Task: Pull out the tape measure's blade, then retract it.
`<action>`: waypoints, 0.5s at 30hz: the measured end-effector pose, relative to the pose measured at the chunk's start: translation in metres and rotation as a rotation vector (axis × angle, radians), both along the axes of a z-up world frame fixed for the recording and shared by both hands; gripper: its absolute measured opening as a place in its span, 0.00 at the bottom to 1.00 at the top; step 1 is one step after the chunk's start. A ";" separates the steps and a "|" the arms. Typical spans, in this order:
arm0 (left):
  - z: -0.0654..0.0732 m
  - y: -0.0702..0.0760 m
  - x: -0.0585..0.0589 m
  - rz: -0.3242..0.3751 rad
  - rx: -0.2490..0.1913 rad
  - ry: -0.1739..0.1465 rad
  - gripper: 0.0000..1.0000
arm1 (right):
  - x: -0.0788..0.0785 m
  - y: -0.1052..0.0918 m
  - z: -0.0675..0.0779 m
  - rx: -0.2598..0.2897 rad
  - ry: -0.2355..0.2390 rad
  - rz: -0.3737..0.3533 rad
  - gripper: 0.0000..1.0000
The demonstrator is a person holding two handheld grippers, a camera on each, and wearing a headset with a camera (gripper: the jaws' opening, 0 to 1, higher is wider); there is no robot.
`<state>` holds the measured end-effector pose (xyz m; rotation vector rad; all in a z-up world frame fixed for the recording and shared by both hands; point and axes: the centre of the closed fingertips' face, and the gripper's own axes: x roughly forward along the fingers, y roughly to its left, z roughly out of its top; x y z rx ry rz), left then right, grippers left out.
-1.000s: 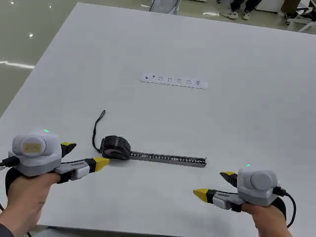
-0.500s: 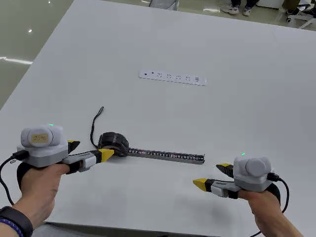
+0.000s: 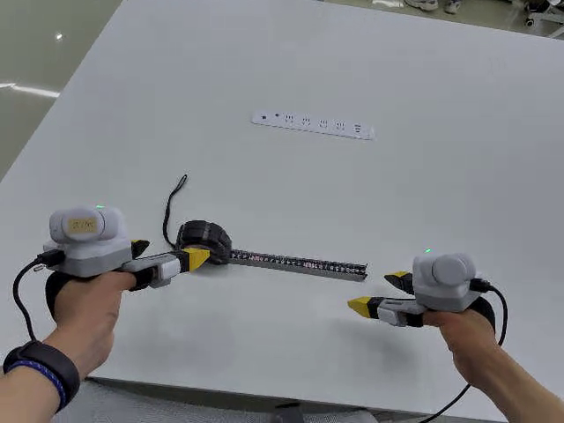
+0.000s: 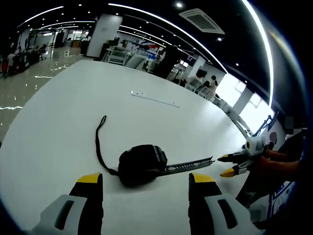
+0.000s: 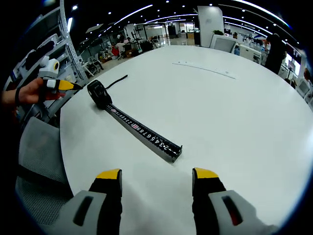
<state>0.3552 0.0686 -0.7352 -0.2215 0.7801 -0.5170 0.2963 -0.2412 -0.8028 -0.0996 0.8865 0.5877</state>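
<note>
A black tape measure case (image 3: 204,240) lies on the white table (image 3: 397,194), its thin wrist strap (image 3: 172,207) curling off behind it. The blade (image 3: 295,263) is drawn out to the right, flat on the table, and ends in a hook (image 3: 363,271). My left gripper (image 3: 169,253) is open just left of the case, one yellow tip almost touching it. In the left gripper view the case (image 4: 142,164) sits just ahead of the open left gripper (image 4: 145,178). My right gripper (image 3: 379,293) is open, a little short of the hook. The blade's end (image 5: 173,152) lies just ahead of the open right gripper (image 5: 157,174).
A white power strip (image 3: 313,125) lies flat farther back on the table. The table's near edge (image 3: 264,395) runs close below both hands. A cable (image 3: 22,295) hangs from the left gripper. People and office furniture stand far beyond the table.
My left gripper has closed in on the case from the front left. My right gripper has come nearer the blade's hook. The tape measure has stayed put; the head camera shifted.
</note>
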 end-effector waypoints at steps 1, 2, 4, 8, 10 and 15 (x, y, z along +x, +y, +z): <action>-0.001 -0.001 0.000 0.000 -0.001 0.003 0.68 | 0.001 -0.001 -0.002 -0.004 0.002 0.004 0.58; -0.001 -0.001 0.000 0.001 -0.001 0.007 0.68 | 0.002 -0.003 -0.004 -0.008 0.009 0.012 0.58; -0.001 -0.001 0.000 0.005 0.000 0.008 0.68 | 0.003 -0.004 -0.006 -0.013 0.009 0.020 0.58; -0.004 -0.002 0.003 0.017 -0.002 0.013 0.68 | 0.006 -0.007 -0.011 -0.030 0.021 0.047 0.57; -0.006 -0.003 0.005 0.025 -0.005 0.017 0.68 | 0.008 -0.008 -0.013 -0.042 0.027 0.064 0.57; -0.010 -0.006 0.011 0.036 0.003 0.028 0.68 | 0.015 -0.009 -0.015 -0.059 0.025 0.095 0.56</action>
